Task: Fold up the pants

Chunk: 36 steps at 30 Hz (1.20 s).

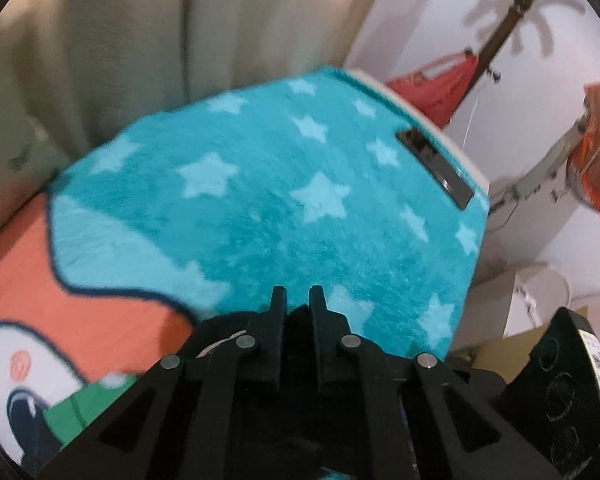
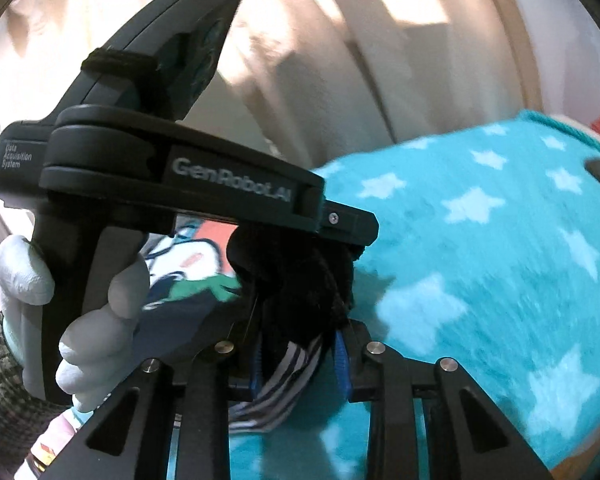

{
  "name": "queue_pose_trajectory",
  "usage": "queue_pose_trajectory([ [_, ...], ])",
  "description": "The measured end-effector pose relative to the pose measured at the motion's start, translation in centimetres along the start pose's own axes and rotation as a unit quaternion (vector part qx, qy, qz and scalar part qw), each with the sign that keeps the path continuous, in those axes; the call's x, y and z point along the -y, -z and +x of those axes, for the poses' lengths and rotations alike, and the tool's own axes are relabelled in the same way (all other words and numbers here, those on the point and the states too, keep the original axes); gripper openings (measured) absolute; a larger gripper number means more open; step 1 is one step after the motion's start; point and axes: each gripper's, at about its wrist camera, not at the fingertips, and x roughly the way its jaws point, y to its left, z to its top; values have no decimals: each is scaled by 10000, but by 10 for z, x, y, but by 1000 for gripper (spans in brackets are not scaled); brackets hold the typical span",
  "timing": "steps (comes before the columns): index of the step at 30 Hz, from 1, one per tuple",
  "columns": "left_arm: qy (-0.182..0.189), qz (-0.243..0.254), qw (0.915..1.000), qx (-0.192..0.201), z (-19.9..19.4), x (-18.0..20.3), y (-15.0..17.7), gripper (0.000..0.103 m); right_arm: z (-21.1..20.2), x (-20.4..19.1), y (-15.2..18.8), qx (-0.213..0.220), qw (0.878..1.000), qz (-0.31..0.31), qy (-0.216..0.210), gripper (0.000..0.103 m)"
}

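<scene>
Both tools clamp the black pants point(image 2: 296, 280) above the star blanket point(image 1: 268, 200): left tool point(image 1: 298, 300) nearly shut on fabric, right tool point(image 2: 300, 356) pinching the striped waistband, likely to lift for folding.

**Both wrist views trained on the star blanket**

The star blanket point(image 1: 284, 200) is viewed steeply downward and close by the left wrist camera. The same blanket point(image 2: 480, 280) is viewed more shallowly from the right wrist camera, with the left gripper point(image 2: 356, 252) seen close against it.
</scene>
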Motion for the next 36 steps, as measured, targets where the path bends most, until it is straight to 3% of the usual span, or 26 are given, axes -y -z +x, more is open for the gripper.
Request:
queue_pose_trajectory([
  [7,-125,-880,9929,787,-69,-52,48,11,14,-51,-12,-136,9960,-572,-666,31],
  [16,-328,-1914,9733,1226,-95,-111,114,11,63,-116,9,-747,9840,-1200,-1088,33],
  [17,-346,-2065,9692,1297,-100,-117,122,11,68,-120,12,-801,9826,-1263,-1103,36],
  [20,-432,-2261,9602,1585,-121,-121,144,11,79,-136,25,-1059,9754,-1357,-1381,59],
  [23,-768,-2390,9492,1900,-148,-122,171,25,84,-151,36,-1215,9698,-1534,-1458,74],
  [25,-1116,-2488,9401,2045,-164,-123,189,36,85,-158,36,-1279,9663,-1719,-1425,75],
  [28,-1532,-2550,9288,2211,-185,-123,213,39,65,-157,21,-1145,9648,-1684,-1665,75],
  [31,-1900,-2692,9134,2392,-201,-128,237,44,45,-150,-1,-875,9710,-1428,-1705,75],
  [36,-2257,-3025,8914,2510,-221,-145,269,44,74,-147,-10,-1185,9742,-1095,-1581,71],
])
